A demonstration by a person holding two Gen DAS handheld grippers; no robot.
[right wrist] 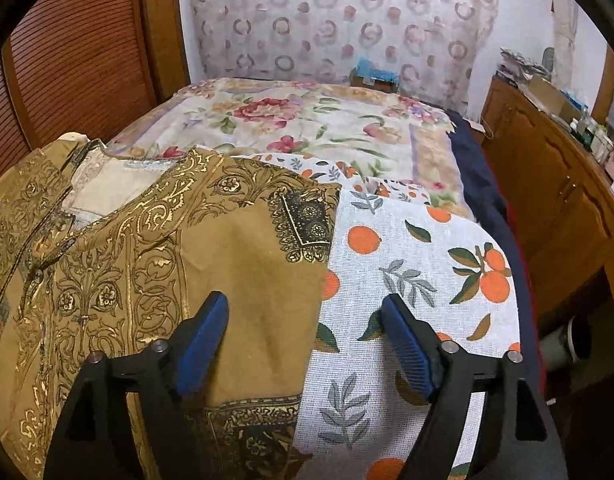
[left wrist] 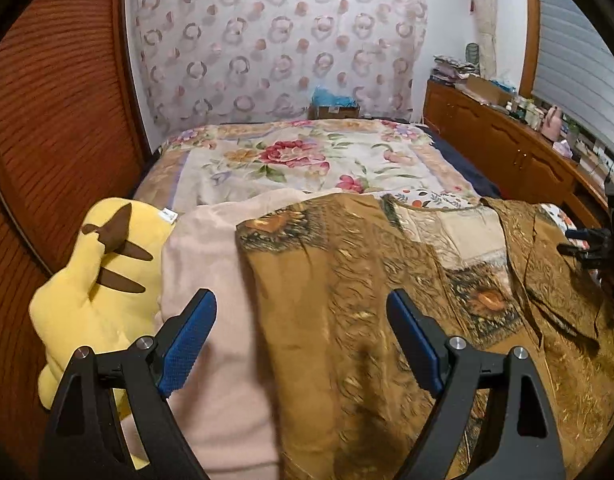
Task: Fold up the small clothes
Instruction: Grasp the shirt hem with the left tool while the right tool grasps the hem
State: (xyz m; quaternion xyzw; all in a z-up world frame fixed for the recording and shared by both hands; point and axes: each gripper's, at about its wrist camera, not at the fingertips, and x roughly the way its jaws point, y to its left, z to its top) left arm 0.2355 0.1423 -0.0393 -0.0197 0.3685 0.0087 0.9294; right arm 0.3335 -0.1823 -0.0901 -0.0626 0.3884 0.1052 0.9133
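Your brown gold-patterned shirt (right wrist: 155, 240) lies spread flat on the bed, on top of an orange-print cloth (right wrist: 407, 264) and a pink blanket (left wrist: 211, 320). Your left gripper (left wrist: 303, 340) is wide open and holds nothing; it hangs over the shirt's left edge. Your right gripper (right wrist: 307, 340) is wide open too, empty, over the shirt's right edge.

Be careful: if you pinch too deep, you could grab the orange-print cloth or the pink blanket along with the shirt. Then the fold would drag the bedding and bunch up.

Only the left view shows the yellow plush toy (left wrist: 99, 280) sitting just beside the blanket. Only the right view shows the shirt's gold swirls clearly.
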